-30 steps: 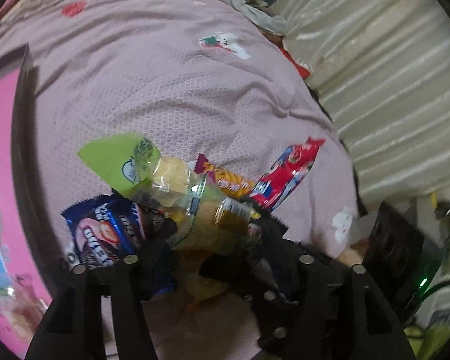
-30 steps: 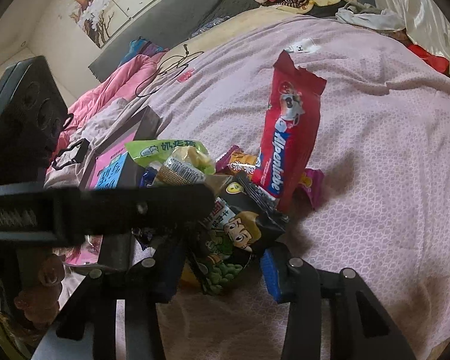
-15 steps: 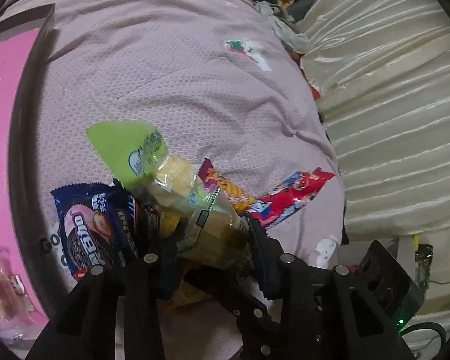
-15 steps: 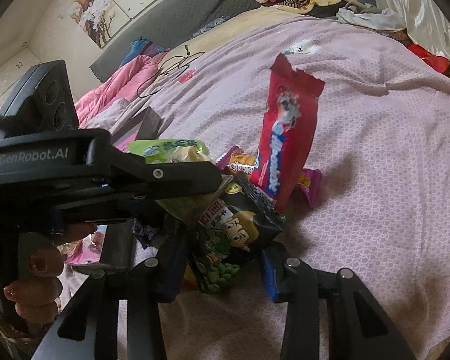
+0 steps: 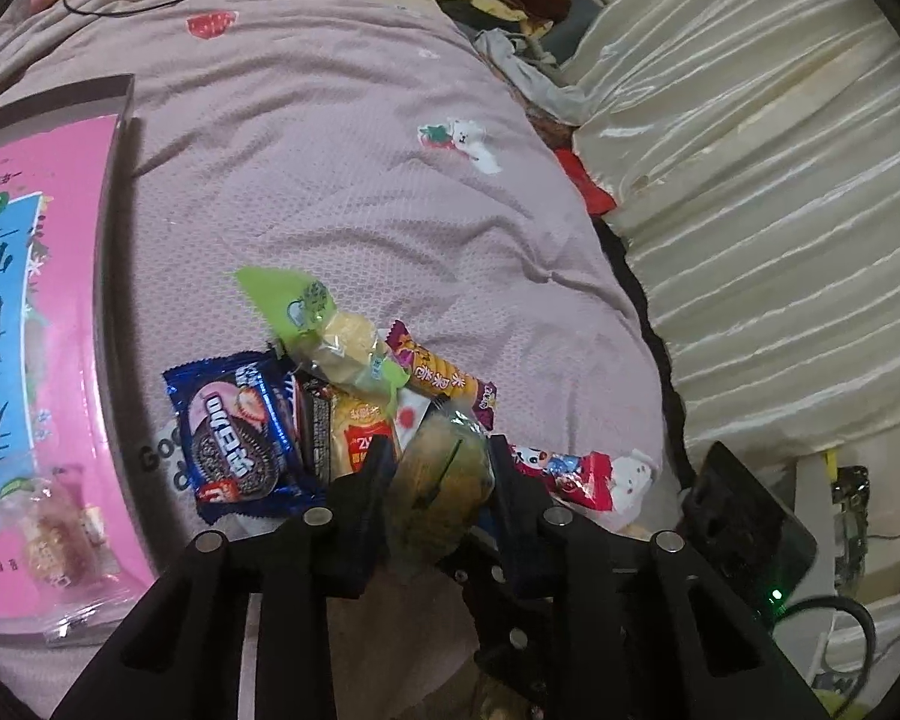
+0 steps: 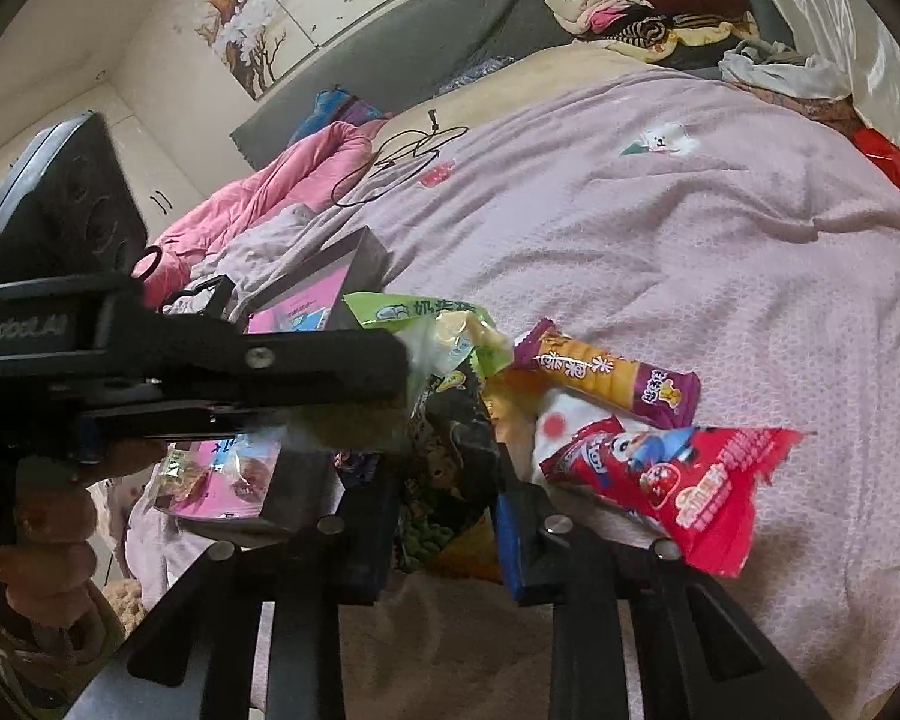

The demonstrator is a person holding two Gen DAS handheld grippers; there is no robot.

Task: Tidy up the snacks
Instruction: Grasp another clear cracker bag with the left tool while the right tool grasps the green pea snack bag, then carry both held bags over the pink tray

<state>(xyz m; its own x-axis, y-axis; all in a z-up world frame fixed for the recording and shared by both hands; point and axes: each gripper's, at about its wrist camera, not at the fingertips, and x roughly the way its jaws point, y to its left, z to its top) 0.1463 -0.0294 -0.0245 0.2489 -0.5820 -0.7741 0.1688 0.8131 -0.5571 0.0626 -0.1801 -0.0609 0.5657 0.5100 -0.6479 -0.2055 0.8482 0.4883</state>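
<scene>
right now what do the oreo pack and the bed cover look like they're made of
Oreo pack: seemingly glossy plastic film, judging by light glare and crimped, serrated ends. Bed cover: soft matte fabric, likely quilted or waffle-textured, given its dimpled pattern and loose folds.

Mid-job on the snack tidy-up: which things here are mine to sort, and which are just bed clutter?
Part of the job:
- clear-wrapped cake, in the left tool
- dark pea packet, in the right tool
- Oreo pack
- green pouch
- purple biscuit bar
- red candy bag
- pink tray

Just lying about:
- black cable
- clothes pile
- pink quilt
</scene>
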